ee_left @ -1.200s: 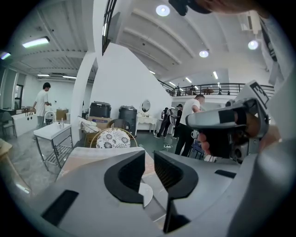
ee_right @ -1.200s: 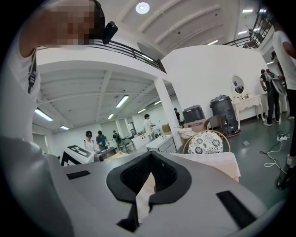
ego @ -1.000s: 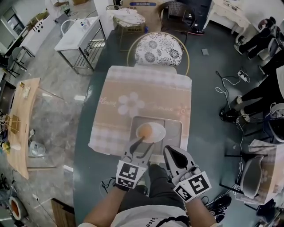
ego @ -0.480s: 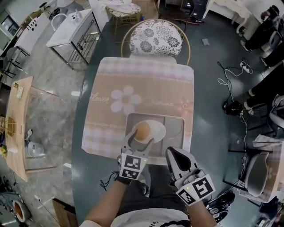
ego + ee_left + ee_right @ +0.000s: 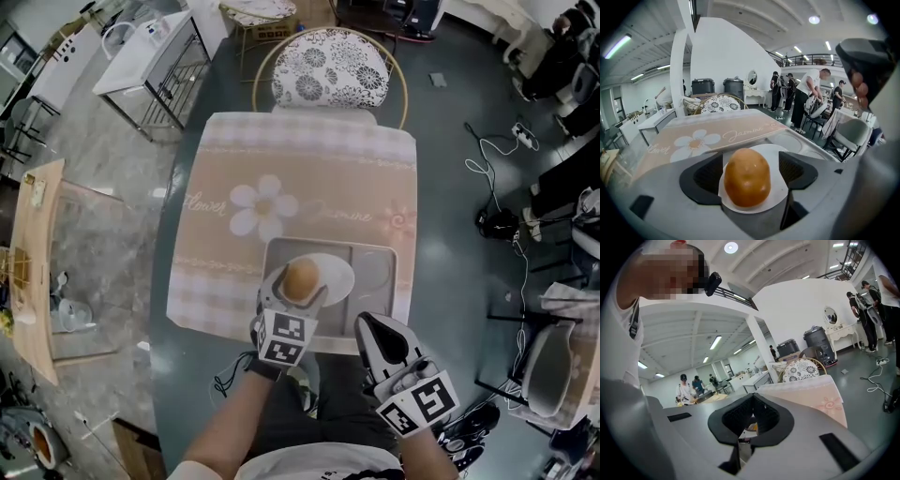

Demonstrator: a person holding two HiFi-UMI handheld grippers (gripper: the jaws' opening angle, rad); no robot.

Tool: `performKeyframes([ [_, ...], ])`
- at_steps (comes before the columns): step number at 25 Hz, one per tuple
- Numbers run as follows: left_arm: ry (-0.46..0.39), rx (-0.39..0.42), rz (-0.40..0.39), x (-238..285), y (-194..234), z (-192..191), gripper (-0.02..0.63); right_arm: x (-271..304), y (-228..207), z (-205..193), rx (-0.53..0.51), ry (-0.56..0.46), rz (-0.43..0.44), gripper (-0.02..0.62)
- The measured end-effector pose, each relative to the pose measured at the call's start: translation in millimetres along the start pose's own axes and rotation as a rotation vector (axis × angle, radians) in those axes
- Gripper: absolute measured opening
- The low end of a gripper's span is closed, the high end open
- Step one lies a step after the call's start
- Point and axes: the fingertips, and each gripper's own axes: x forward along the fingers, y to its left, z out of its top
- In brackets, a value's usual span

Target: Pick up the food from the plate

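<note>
An orange-brown, egg-shaped bun (image 5: 302, 278) lies on a white plate (image 5: 338, 273) in a grey tray (image 5: 379, 274). My left gripper (image 5: 298, 285) reaches over the tray's near edge. Its jaws have just been opening, and the bun stands between them. In the left gripper view the bun (image 5: 746, 177) fills the middle, with a gap to each dark pad (image 5: 708, 176), and the plate (image 5: 783, 154) shows under it. My right gripper (image 5: 379, 339) hangs at the table's near edge, right of the left one, and is shut on nothing. Its jaws (image 5: 751, 422) meet in the right gripper view.
The tray sits at the near right of a beige flowered tablecloth (image 5: 300, 178). A round patterned chair (image 5: 328, 80) stands at the table's far side. The person's legs are under the near edge. Cables (image 5: 497, 150) lie on the floor to the right.
The left gripper has sunk and moved forward over the plate, and its jaws have spread from nearly closed to wide around the bun. The right gripper has dropped a little and stays shut.
</note>
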Motion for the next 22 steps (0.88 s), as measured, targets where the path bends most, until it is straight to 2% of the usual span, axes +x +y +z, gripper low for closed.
performKeyframes([
  [8, 0.058, 0.028, 0.042, 16.3, 5.7, -17.4, 0.348, 1.6, -7.2, -3.8, 0.001, 0.004, -0.002, 0.015],
  [15, 0.014, 0.024, 0.063, 11.7, 8.2, -11.1, 0.345, -3.6, -9.3, -2.4, 0.003, 0.0, -0.012, 0.015],
  [22, -0.032, 0.001, 0.041, -20.0, -0.3, 18.3, 0.345, -11.1, 0.2, 8.3, 0.012, 0.007, -0.019, 0.015],
])
